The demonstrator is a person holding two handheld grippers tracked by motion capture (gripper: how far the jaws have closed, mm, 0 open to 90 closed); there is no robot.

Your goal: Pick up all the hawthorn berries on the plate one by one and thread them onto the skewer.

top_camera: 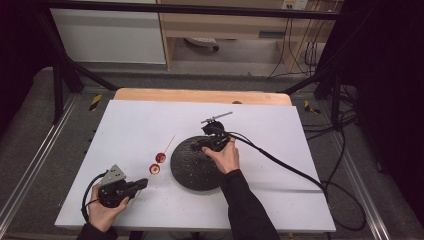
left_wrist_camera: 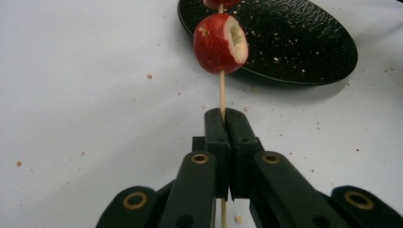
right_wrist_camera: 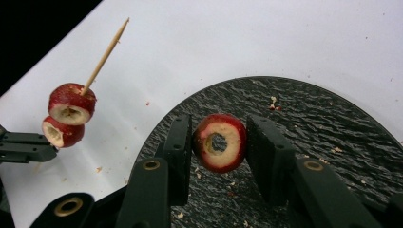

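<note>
My left gripper [left_wrist_camera: 223,116] is shut on the lower part of a thin wooden skewer [left_wrist_camera: 221,95]. Two cored red fruit pieces [top_camera: 160,157] [top_camera: 154,169] are threaded on the skewer, which slants up over the white table. In the left gripper view the nearer fruit piece [left_wrist_camera: 220,43] sits just above the jaws. My right gripper [right_wrist_camera: 218,142] is over the black textured plate [right_wrist_camera: 309,118], and its jaws press both sides of a third cored red fruit piece [right_wrist_camera: 233,142], hole facing the camera. The skewered pieces [right_wrist_camera: 71,102] hang to the left, with the skewer tip [right_wrist_camera: 119,31] bare.
The white board [top_camera: 150,120] lies on a wooden table. Crumbs dot the plate [top_camera: 192,170] and the board around it. A cable [top_camera: 280,162] trails from the right gripper [top_camera: 196,146] across the board's right side. The floor lies beyond the board's edges.
</note>
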